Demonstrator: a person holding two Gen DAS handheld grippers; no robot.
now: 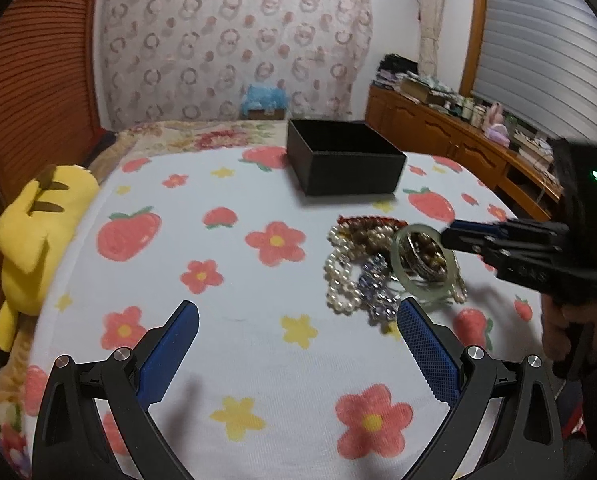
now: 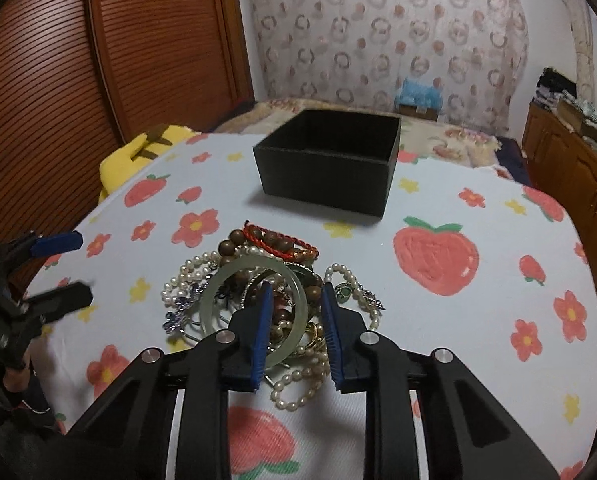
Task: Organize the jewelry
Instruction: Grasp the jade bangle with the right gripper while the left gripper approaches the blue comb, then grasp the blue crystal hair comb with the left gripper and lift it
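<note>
A heap of jewelry (image 2: 258,300) lies on the flowered cloth: pearl strands (image 1: 340,276), brown wooden beads, a red cord bracelet (image 2: 282,240) and a pale green jade bangle (image 2: 254,308). An open black box (image 2: 330,160) stands behind the heap and shows in the left wrist view (image 1: 344,162) too. My right gripper (image 2: 294,300) is partly open, its fingers either side of the bangle's right rim. It also shows in the left wrist view (image 1: 448,236), at the bangle (image 1: 422,264). My left gripper (image 1: 298,320) is open and empty, left of the heap.
A yellow plush toy (image 1: 34,232) lies at the cloth's left edge. A wooden cabinet (image 1: 458,140) with clutter stands at the right. A louvred wooden door (image 2: 98,80) is at the left. A blue bag (image 1: 264,98) sits behind the bed.
</note>
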